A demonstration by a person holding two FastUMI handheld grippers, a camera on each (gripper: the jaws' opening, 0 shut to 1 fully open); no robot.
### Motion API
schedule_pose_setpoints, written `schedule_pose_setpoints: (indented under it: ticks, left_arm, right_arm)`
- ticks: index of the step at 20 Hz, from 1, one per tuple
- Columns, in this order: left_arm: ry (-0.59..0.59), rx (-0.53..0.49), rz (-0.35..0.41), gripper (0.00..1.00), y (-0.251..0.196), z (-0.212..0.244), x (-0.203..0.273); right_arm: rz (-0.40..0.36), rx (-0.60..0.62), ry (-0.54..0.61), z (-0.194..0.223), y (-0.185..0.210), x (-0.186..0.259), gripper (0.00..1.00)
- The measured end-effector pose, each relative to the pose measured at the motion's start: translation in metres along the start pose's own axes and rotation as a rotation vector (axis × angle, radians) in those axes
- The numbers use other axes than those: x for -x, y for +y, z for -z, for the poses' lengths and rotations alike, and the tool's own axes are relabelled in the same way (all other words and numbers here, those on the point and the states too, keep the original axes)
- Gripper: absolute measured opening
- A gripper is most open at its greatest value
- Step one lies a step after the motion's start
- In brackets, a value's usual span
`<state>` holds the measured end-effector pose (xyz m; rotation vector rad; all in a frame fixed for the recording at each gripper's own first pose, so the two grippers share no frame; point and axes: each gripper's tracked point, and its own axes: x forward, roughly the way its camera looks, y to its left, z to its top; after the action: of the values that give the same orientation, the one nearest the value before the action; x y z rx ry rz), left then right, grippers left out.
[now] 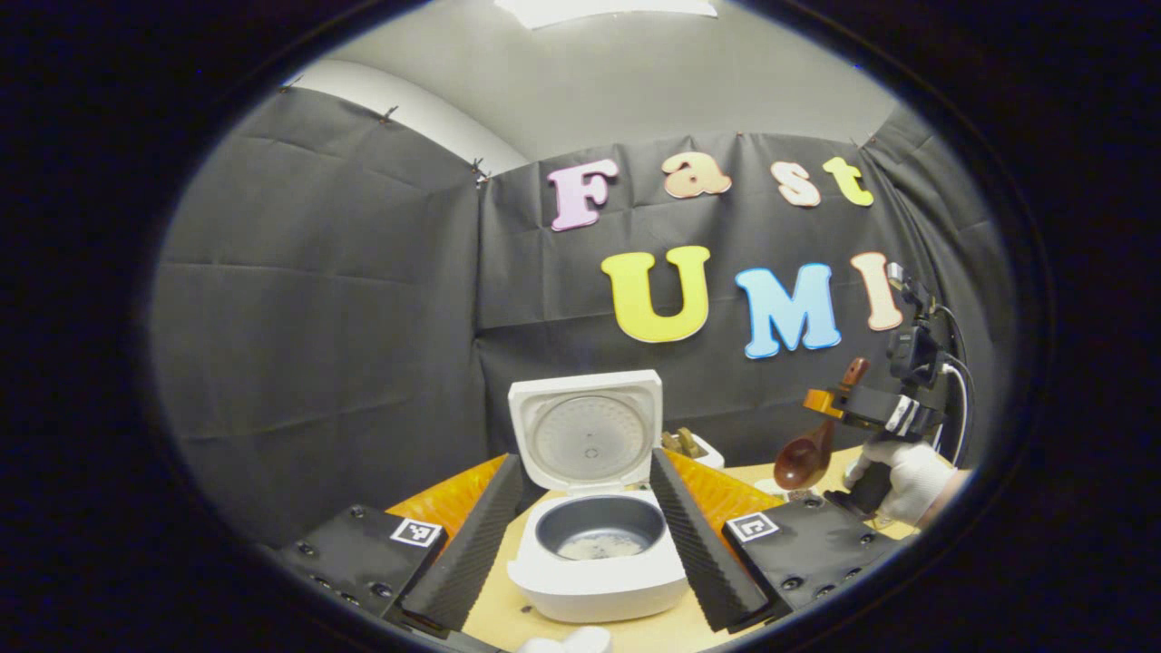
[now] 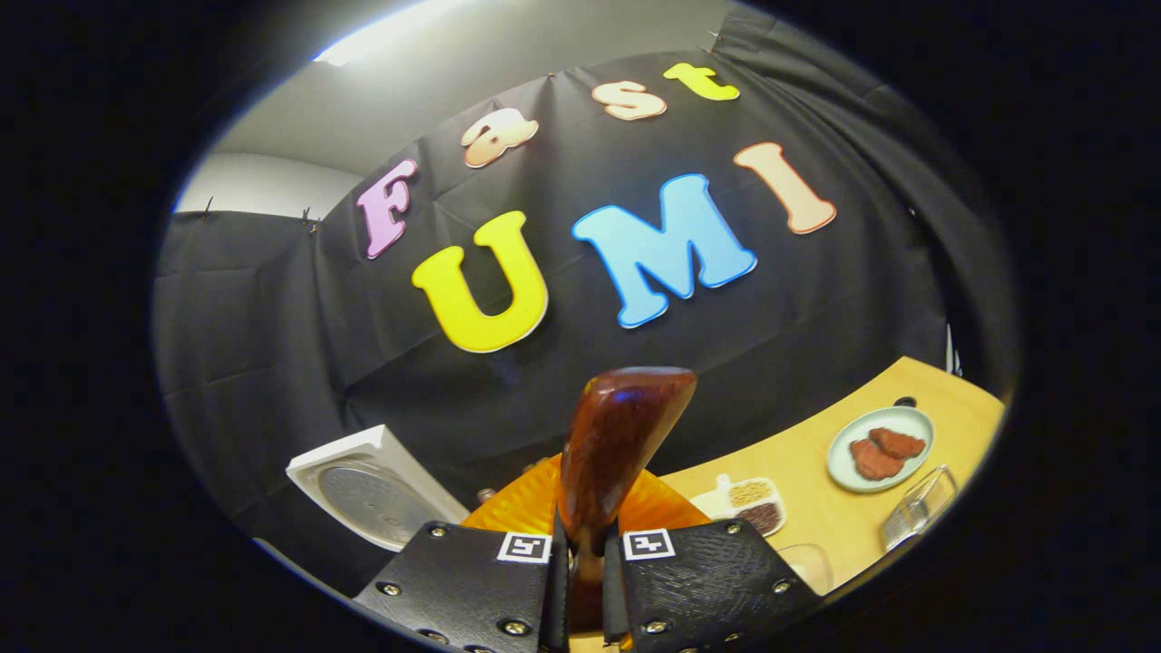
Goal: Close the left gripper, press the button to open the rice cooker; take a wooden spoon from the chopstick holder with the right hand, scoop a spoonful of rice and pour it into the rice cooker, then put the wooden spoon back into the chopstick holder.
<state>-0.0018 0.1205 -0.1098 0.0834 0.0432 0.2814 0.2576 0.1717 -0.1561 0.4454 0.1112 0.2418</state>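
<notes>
The white rice cooker (image 1: 594,580) stands open on the table, lid (image 1: 588,433) upright, with a little rice at the bottom of its dark pot (image 1: 599,531). My left gripper (image 1: 585,467) is open, one finger showing to each side of the cooker and short of it. To the right, a gloved hand (image 1: 907,481) holds my right gripper (image 1: 839,408) above the table, shut on the wooden spoon (image 1: 803,458), whose bowl hangs down. In the right gripper view the spoon's handle (image 2: 617,453) sticks up between the fingers of my right gripper (image 2: 582,553). The chopstick holder (image 1: 697,448) stands behind the cooker.
A white tray of grains (image 2: 748,503), a plate with brown pieces (image 2: 880,449) and a clear glass container (image 2: 916,512) sit on the wooden table (image 2: 943,399) to the right. The cooker's raised lid (image 2: 372,485) is at lower left there.
</notes>
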Motion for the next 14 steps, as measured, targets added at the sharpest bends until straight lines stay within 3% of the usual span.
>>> schedule_pose_setpoints:
  ticks: [5, 6, 8, 11, 14]
  left_arm:
    - [0.003, 0.003, 0.058, 0.95, -0.061, -0.004, 0.002]
    - [0.007, 0.01, 0.068, 1.0, -0.072, -0.004, 0.002]
    - [0.017, 0.015, 0.077, 1.0, -0.091, -0.005, 0.0]
    - [0.021, -0.009, 0.08, 1.0, -0.113, -0.007, 0.001]
    - [0.022, -0.039, 0.09, 1.0, -0.133, -0.008, 0.002]
  right_arm:
    - [0.159, 0.031, -0.029, -0.028, -0.13, 0.014, 0.14]
    - [0.182, 0.034, -0.033, -0.034, -0.153, 0.017, 0.14]
    - [0.228, 0.046, -0.037, -0.039, -0.195, 0.021, 0.15]
    - [0.287, 0.028, -0.014, -0.04, -0.246, 0.029, 0.15]
    - [0.319, 0.032, 0.009, -0.029, -0.271, 0.033, 0.15]
